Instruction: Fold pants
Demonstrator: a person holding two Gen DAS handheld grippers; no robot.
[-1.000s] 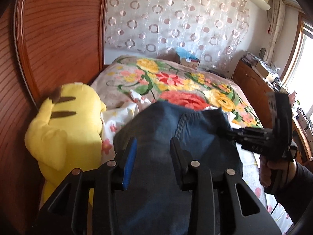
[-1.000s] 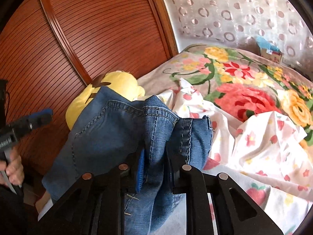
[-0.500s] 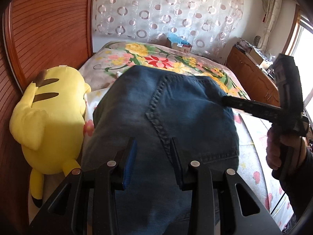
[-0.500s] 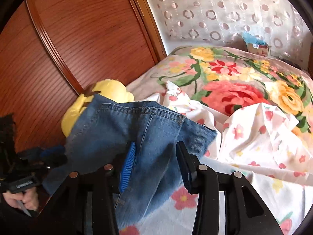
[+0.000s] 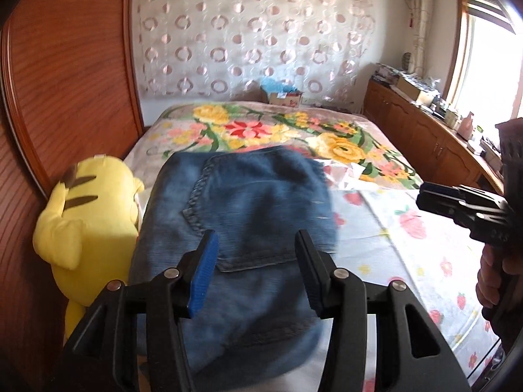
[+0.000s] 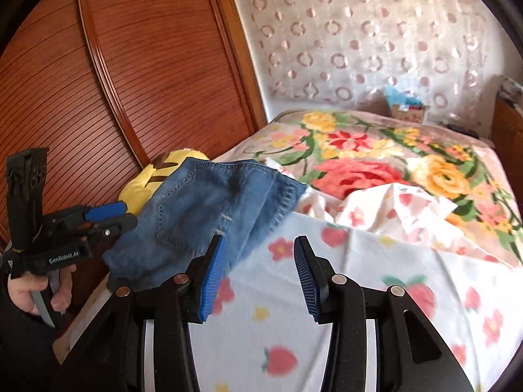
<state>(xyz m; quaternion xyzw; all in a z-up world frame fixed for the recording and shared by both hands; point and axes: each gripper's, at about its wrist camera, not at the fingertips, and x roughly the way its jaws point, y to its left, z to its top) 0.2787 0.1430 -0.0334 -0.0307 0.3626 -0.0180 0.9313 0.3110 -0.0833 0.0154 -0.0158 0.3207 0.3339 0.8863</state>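
A: Far left: yellow plush toy (image 5: 88,225) against the wooden wardrobe (image 5: 65,81). Just beside it, touching: the pants (image 5: 242,215), blue denim, lying folded over on the near left corner of the bed (image 5: 376,254).

B: Look of them?

A: Faded mid-blue, back pocket (image 5: 248,209) facing up with heavy double stitching, thick hem seam at the near edge. Blurred along the right side, so fine detail lost there.

B: Handling?

A: Probably heavy for cloth and fairly stiff; likely to hold a crease and slide little on the strawberry-print sheet (image 5: 408,228). Best taken at the seamed edges or waistband corners, where layers pinch together firmly; middle of a panel likely to bunch.

B: Jaws?

A: Left gripper (image 5: 255,261): jaws opening, hovering over the denim, pads clear of the cloth, nothing grasped. Further right, right gripper (image 6: 258,271): jaws parted and released, only sheet beneath, pants off to its left. Same gripper seen from the left view at the right edge, gripped in a hand (image 5: 493,281).

B: Stage?

A: Judging by the compact shape, one fold laid and let go; another fold or smoothing probably left.
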